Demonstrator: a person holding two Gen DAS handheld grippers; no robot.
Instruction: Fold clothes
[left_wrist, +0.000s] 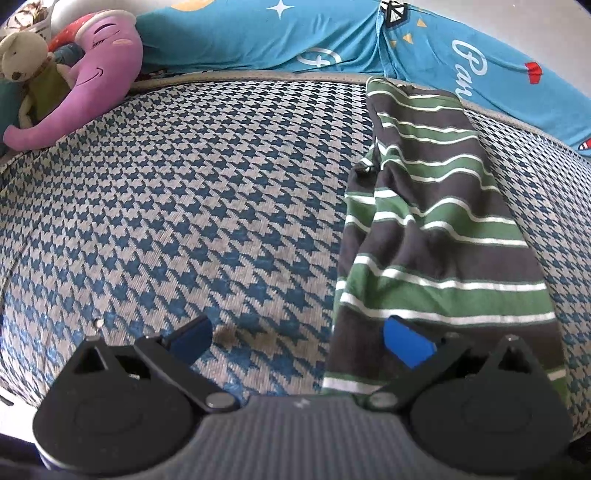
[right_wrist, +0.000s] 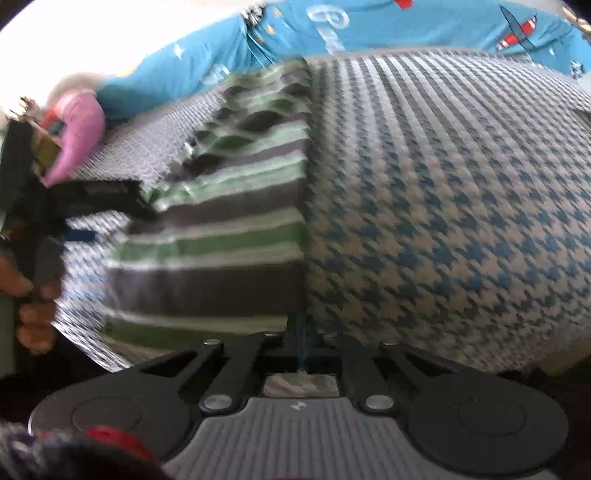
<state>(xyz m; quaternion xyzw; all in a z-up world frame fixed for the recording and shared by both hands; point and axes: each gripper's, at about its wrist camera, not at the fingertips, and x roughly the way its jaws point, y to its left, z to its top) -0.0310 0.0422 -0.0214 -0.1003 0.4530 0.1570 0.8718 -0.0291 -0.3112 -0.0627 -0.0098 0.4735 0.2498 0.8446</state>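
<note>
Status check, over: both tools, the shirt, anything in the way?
Left tool open, empty, beside striped shirt. Right tool shut on shirt's near edge. Shirt folded lengthwise on bed. Nothing blocking.

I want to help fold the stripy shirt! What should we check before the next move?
1. Left gripper open and holding nothing: ok.
2. Right gripper shut on the shirt's near edge: ok; cloth shows behind the closed fingers.
3. Shirt folded into a long strip on the bed cover: ok.
4. Left edge of the shirt neat: not ok; it is bunched.
5. Room on the cover left of the shirt: ok.
6. Soft toys away from the shirt: ok.
</note>
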